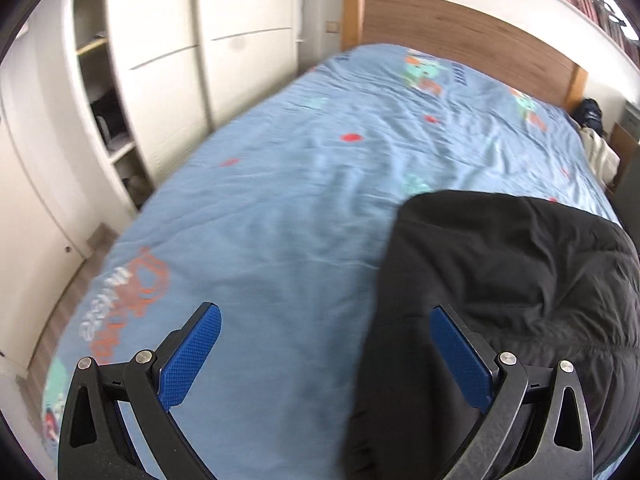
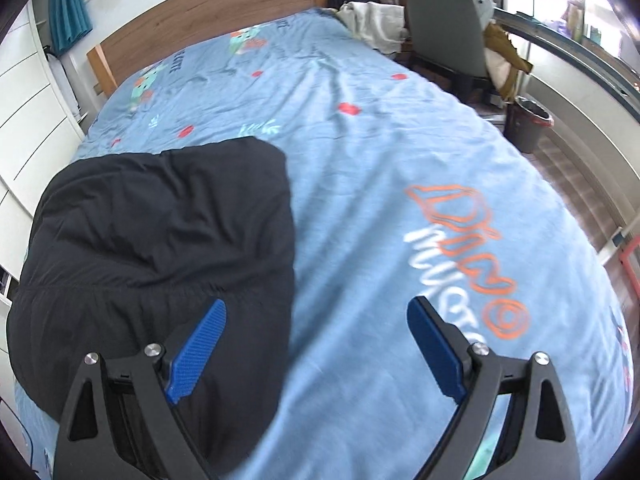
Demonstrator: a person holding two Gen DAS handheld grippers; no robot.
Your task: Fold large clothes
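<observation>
1. Black garment [image 2: 160, 240] lies on the near part of the bed, bunched into a rounded heap, right of centre in my left view [image 1: 500, 280], left of centre in my right view. Looks like a padded or quilted jacket; I can't make out sleeves or a zip.
2. Handling guess: soft, puffy, fairly light but bulky. Shell looks smooth, so likely slippery, and it will spring back when folded. Nothing fragile.
3. Where I'd take hold: the gathered band running across the near side, or a clear outer edge. Pinch a hem, not the fat middle, or padding slides out of the jaws.
4. Left gripper [image 1: 324, 354]: jaws spread wide, pinching nothing, one blue pad over the garment's near edge, other over bare cover.
5. Right gripper [image 2: 316, 348]: jaws spread too, empty, left pad above the garment, right pad above the cover.
6. Blue printed bed cover [image 2: 380, 160] is wrinkled and soft, so it may drag along with the garment.
7. Around: wooden headboard [image 1: 460, 24], white wardrobe [image 1: 200, 40], chair [image 2: 444, 20] with clothes beside the bed.
</observation>
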